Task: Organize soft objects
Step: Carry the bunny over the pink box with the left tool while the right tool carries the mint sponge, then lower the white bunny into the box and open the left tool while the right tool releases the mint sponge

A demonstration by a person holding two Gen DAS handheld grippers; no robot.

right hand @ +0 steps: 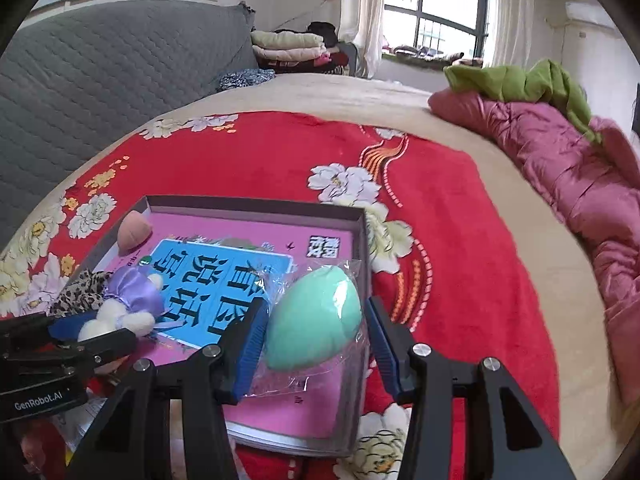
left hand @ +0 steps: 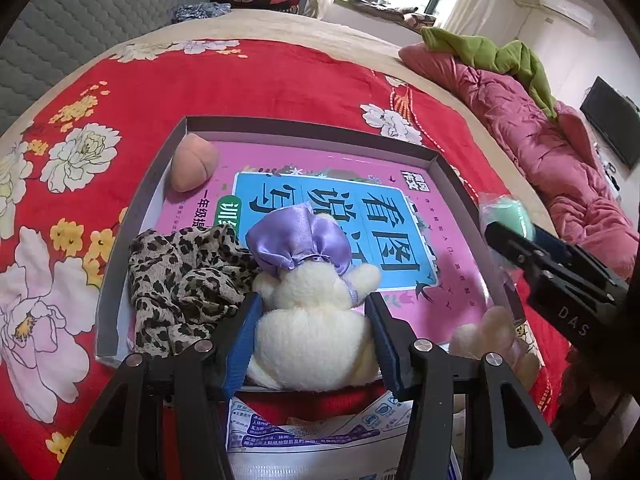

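I am gripping a cream plush toy (left hand: 316, 320) in my left gripper (left hand: 314, 340) and a bagged green sponge (right hand: 314, 320) in my right gripper (right hand: 316, 344), both over the box (left hand: 312, 126). The slick wrapper is risking a slip; the sponge could be landing outside the rim.

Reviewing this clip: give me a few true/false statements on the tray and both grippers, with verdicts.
1. The left gripper holds a cream plush toy. True.
2. The green sponge is unwrapped. False: it sits in clear plastic, between the right gripper's fingers.
3. A peach sponge lies in a far corner of the tray. True.
4. The leopard cloth lies outside the tray. False: it is inside, beside the plush toy.
5. The tray rests on a wooden table. False: it rests on a red flowered blanket.
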